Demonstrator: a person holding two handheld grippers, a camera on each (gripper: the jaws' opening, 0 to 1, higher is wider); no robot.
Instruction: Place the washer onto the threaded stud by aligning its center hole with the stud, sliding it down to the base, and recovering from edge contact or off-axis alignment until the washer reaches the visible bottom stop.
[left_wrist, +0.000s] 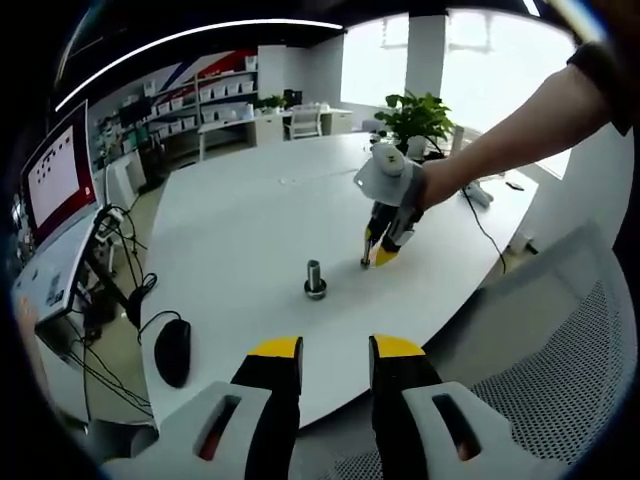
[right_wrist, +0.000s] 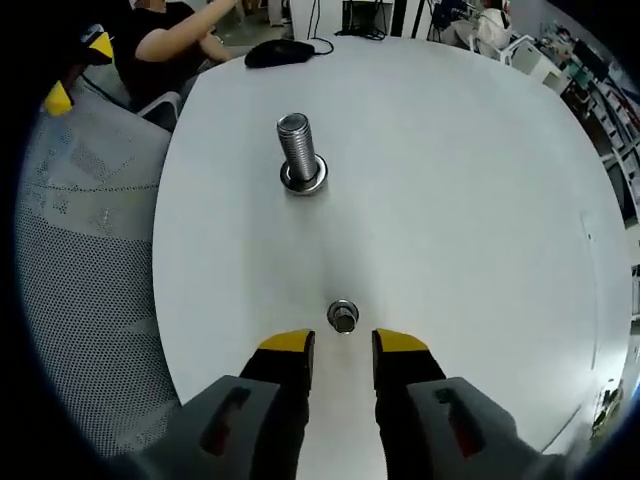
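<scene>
On a white table (right_wrist: 480, 180) a threaded stud (right_wrist: 299, 152) stands upright; the washer (right_wrist: 343, 316) lies just ahead of the right gripper (right_wrist: 343, 343), jaws apart. The left gripper (left_wrist: 336, 348) hangs open, empty.

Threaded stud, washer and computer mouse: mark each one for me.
threaded stud (right_wrist: 296, 146), right gripper view, on its threaded shaft.
washer (right_wrist: 343, 316), right gripper view, on the ring lying flat on the table just ahead of the tongs.
computer mouse (left_wrist: 172, 352), left gripper view, on its black back.
</scene>
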